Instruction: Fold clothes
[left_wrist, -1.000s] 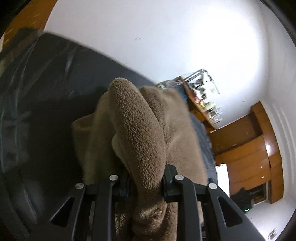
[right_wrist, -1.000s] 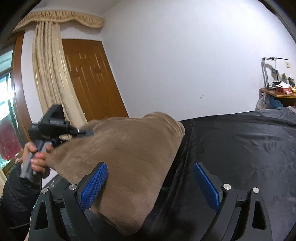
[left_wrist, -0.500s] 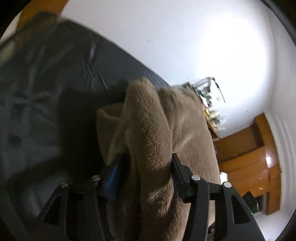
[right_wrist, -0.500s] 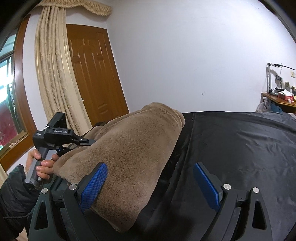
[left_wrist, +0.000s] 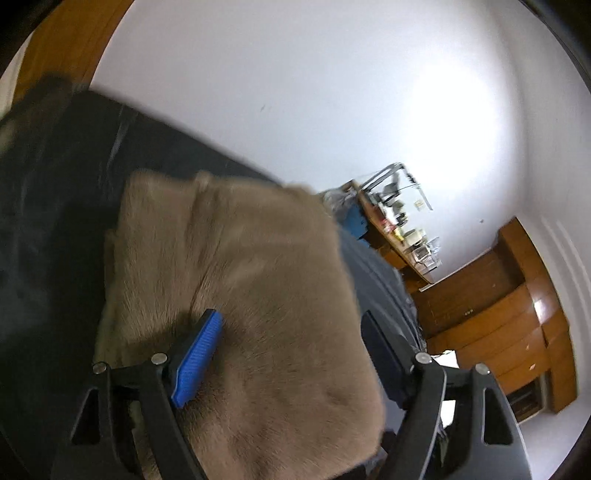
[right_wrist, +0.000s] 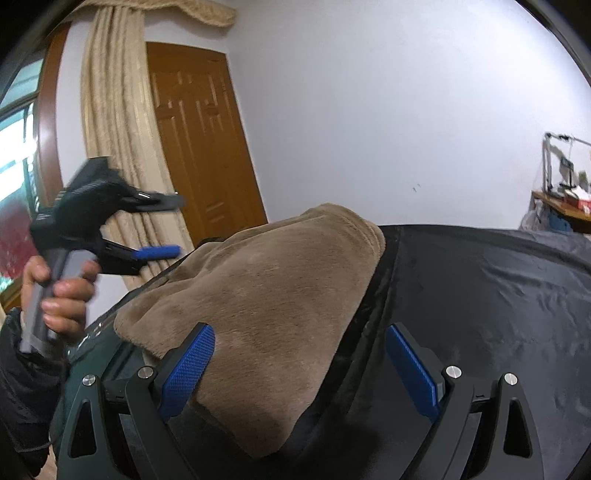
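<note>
A brown fleece garment (left_wrist: 240, 258) lies folded in a thick pad on a black sheet (right_wrist: 480, 295). My left gripper (left_wrist: 291, 321) hovers over its near part with its jaws opening. The cloth shows below and between its fingers, and neither pad presses on it. In the right wrist view that left gripper (right_wrist: 176, 226) is off the garment's (right_wrist: 288, 273) far left edge, raised above it in a person's hand (right_wrist: 59, 295). My right gripper (right_wrist: 299, 332) stands open at the garment's near edge, left pad over the fleece, right pad over the sheet.
The black sheet (left_wrist: 55, 184) covers a wide surface that runs right and back to a white wall. A wooden door (right_wrist: 199, 147) and beige curtain (right_wrist: 110, 129) stand behind the left hand. A cluttered desk (right_wrist: 565, 206) and wooden cabinets (left_wrist: 517, 314) lie beyond the sheet.
My left gripper let go of the upright fold of fleece, spread its jaws and drew back and up. The fold dropped flat onto the garment. The right gripper stayed put.
</note>
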